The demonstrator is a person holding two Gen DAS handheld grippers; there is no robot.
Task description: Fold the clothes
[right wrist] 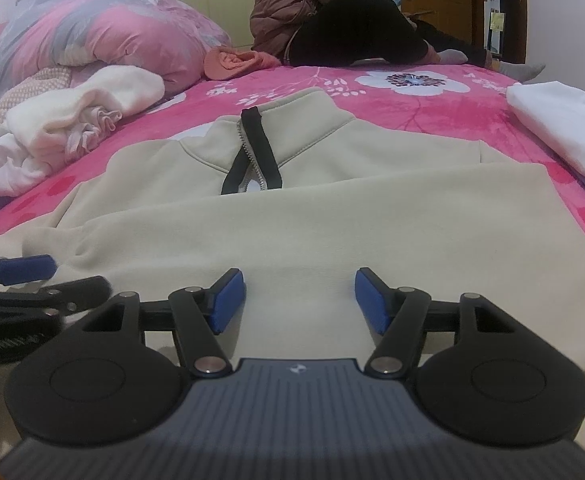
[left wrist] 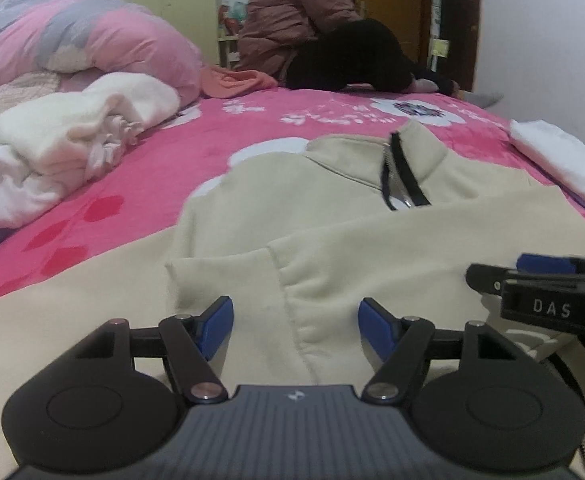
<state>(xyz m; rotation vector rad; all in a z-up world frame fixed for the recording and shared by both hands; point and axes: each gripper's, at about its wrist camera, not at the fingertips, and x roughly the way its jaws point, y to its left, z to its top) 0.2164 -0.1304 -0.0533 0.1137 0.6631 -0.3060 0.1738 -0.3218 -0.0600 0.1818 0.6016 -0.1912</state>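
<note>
A cream sweatshirt [left wrist: 332, 232] [right wrist: 332, 220] with a black-trimmed half zip [left wrist: 396, 172] [right wrist: 252, 152] lies flat on the pink floral bedspread [left wrist: 164, 168] [right wrist: 412, 108], collar away from me. One sleeve is folded across the body, and its cuff [left wrist: 292, 304] reaches toward the near hem. My left gripper [left wrist: 296, 328] stands open just over that cuff, blue pads well apart and pressing on nothing. My right gripper [right wrist: 300, 300] is open over the sweatshirt's lower body. Each gripper shows sideways at the edge of the other's view: the right gripper [left wrist: 532, 292] and the left gripper [right wrist: 32, 280].
A loose heap of white and pale pink clothes [left wrist: 72, 140] [right wrist: 72, 120] lies at the left, with a pink and grey quilt [left wrist: 92, 40] behind it. A folded white garment [left wrist: 564, 160] [right wrist: 564, 128] sits at the right. A person [left wrist: 312, 20] [right wrist: 332, 8] sits on the bed's far edge beside a salmon cloth [left wrist: 232, 80].
</note>
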